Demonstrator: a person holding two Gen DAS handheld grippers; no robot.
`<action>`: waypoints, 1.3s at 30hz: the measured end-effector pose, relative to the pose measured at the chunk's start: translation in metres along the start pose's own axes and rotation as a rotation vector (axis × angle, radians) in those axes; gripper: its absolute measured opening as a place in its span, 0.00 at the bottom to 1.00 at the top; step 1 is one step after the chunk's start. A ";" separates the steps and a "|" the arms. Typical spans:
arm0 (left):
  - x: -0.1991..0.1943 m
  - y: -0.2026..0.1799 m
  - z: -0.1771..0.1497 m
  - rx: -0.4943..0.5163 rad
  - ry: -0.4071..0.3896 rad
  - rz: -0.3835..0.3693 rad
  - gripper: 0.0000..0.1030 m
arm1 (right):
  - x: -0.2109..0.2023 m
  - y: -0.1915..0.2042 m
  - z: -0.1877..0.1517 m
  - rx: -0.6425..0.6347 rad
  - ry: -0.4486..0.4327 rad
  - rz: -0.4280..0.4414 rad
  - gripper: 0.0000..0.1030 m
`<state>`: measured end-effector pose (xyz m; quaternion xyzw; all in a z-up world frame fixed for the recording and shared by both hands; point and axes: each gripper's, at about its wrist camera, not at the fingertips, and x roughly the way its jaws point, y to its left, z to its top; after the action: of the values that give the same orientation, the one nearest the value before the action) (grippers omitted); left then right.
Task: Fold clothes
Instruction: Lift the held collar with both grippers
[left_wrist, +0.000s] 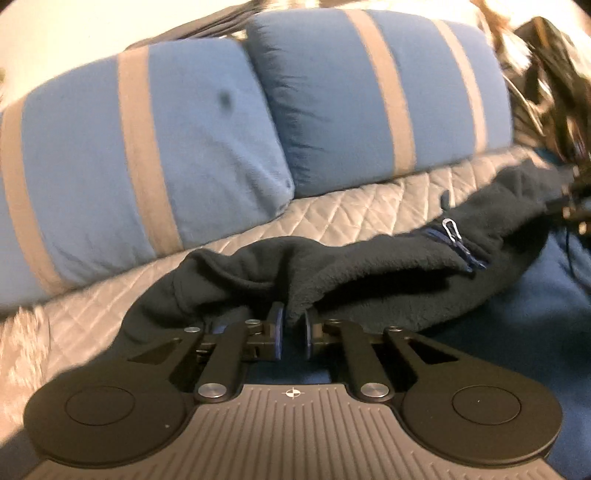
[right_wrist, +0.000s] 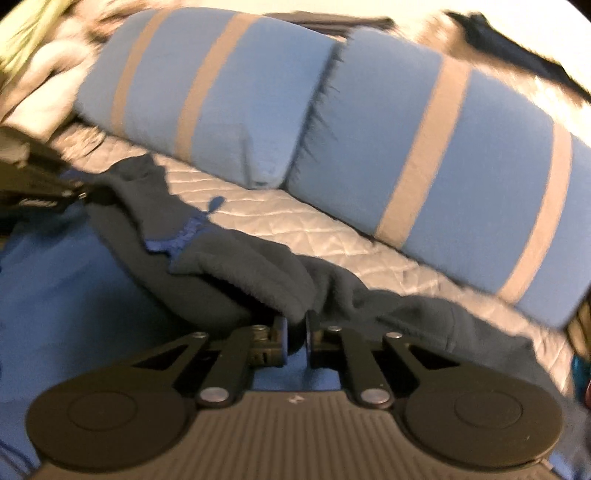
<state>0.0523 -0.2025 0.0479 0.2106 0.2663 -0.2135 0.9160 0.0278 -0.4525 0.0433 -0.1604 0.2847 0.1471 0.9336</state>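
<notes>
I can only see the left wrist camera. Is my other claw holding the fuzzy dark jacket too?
Observer: Yes, the right claw is shut on an edge of the dark fleece.
Operator: Does the jacket stop at that claw?
Observer: No, more of the fleece spills past the claw's right side and lies on the quilt.

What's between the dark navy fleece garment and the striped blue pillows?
Bare grey quilted bedspread only, between the dark navy fleece garment and the blue pillows with grey stripes; both wrist views show it.
</notes>
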 end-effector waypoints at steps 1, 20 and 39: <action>0.001 -0.004 0.000 0.026 0.008 0.007 0.20 | -0.002 0.003 0.001 -0.021 -0.004 0.001 0.08; -0.006 -0.006 0.000 0.110 -0.046 0.023 0.08 | 0.004 0.026 -0.014 -0.327 0.014 -0.031 0.08; -0.010 0.006 0.006 -0.028 0.004 -0.069 0.08 | 0.015 0.084 -0.062 -0.912 -0.082 -0.211 0.78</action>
<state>0.0501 -0.1978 0.0594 0.1889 0.2781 -0.2407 0.9105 -0.0206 -0.3976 -0.0321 -0.5765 0.1361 0.1679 0.7880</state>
